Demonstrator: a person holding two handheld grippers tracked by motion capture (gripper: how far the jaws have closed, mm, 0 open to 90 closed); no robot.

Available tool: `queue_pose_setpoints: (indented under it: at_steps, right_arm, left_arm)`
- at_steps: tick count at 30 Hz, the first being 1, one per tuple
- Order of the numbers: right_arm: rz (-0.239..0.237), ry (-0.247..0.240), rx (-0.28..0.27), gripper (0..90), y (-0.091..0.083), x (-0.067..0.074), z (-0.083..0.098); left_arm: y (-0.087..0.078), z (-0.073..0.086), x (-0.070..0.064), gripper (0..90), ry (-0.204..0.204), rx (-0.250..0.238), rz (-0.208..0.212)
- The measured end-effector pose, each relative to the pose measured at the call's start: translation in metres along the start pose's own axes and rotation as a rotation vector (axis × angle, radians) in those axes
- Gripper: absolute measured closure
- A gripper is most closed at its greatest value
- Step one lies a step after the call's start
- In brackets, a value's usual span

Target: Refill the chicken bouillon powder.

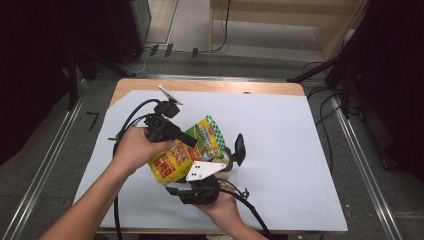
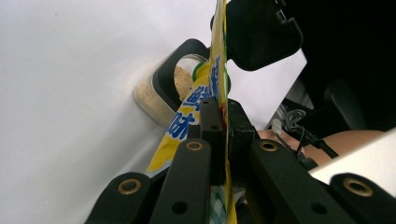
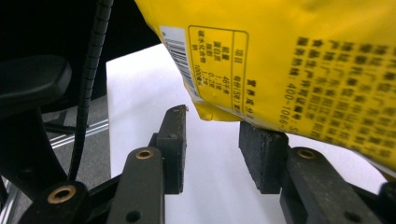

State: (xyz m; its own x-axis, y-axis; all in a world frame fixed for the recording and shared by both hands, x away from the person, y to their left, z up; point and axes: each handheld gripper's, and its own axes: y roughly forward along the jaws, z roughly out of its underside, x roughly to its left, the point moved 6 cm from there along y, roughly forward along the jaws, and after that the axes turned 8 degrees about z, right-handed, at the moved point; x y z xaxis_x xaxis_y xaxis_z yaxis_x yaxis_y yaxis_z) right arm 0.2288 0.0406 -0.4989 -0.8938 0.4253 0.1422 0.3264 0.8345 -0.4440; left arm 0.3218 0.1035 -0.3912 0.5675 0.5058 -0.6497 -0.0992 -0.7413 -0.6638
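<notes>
Landmark: the snack packet [image 1: 186, 150], held above the sheet [image 1: 280, 145] that covers most of the counter [image 1: 210, 85]. Left claw [image 1: 192, 142] comes in from the packet's left, clamped on its edge; in the left gripper view the packet [image 2: 212, 88] stands edge-on between that claw's pads [image 2: 211, 122]. Right claw [image 1: 235, 152] sits at the packet's right, near side, its body just below the packet. In the right gripper view the packet [image 3: 289, 56] hangs over the parted pads [image 3: 262, 149], sheet [image 3: 215, 186] beneath. A small jar [image 2: 161, 93] lies on the sheet behind the packet, just beside it.
</notes>
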Motion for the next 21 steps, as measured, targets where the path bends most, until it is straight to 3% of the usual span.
queue_pose_setpoints:
  at_steps: [8,16,21]
  right_arm:
    - [0.023,-0.017,0.037,59.8,0.003,-0.004,0.011]
    - [0.031,-0.015,0.06,60.3,0.006,-0.008,0.017]
    - [0.037,-0.012,0.075,59.5,0.009,-0.009,0.02]
  left_arm:
    - [-0.003,0.016,0.007,89.7,0.031,-0.034,0.019]
    - [-0.006,0.031,0.013,89.7,0.041,-0.109,0.082]
    - [-0.006,0.034,0.017,89.6,0.042,-0.105,0.097]
